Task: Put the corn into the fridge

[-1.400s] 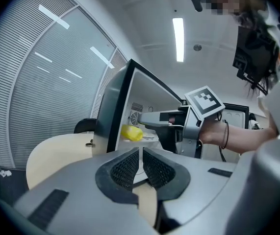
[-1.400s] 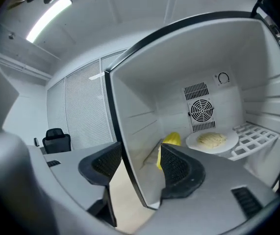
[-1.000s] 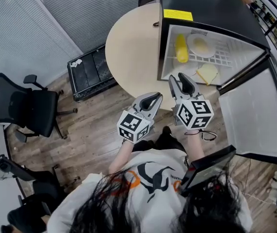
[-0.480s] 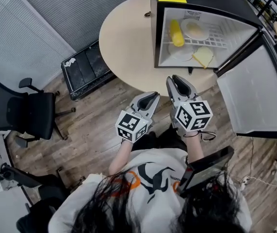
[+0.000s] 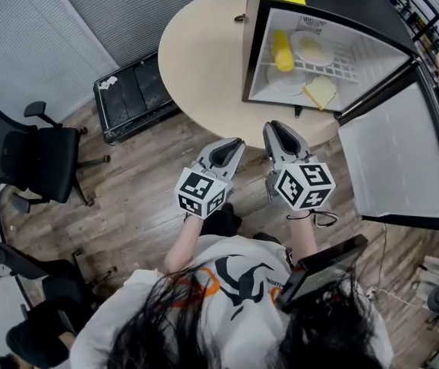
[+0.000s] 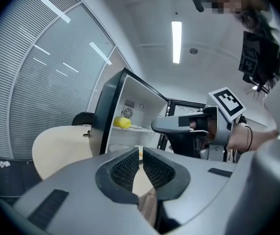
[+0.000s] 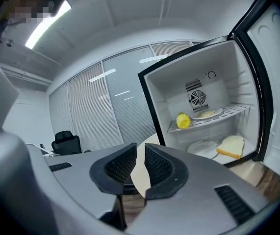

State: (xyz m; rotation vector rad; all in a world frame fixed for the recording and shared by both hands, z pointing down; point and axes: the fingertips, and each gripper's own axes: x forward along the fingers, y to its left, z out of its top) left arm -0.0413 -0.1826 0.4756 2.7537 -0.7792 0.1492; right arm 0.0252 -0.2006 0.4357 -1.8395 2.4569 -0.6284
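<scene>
Yellow corn (image 5: 283,50) is seen lying on the white wire shelf (image 5: 350,71) inside the black fridge (image 5: 334,2), near the top of the head view. It is laid at the left end of that shelf, just beside a white plate (image 5: 314,48). The fridge is stood on a round, pale counter (image 5: 204,60). Its door (image 5: 392,156) is swung wide open at the right of the frame. Under the shelf, a second plate (image 5: 284,83) and a slice of bread (image 5: 320,92) can be seen.

Both claws are held side by side in the middle of the frame, below the counter's edge and over the wooden floor (image 5: 127,206). The corn is well apart from them, higher up in the picture, and is not touched.

The left claw (image 5: 233,143) is pressed together, with only a thin slit between its pads, and nothing is pinched in it. The right claw (image 5: 275,127) has just been closing, and its jaws are now pressed together too, with nothing between them.

In the right gripper view, the corn (image 7: 183,121) is seen up and to the right of the claw tips (image 7: 140,148), deep in the fridge.
</scene>
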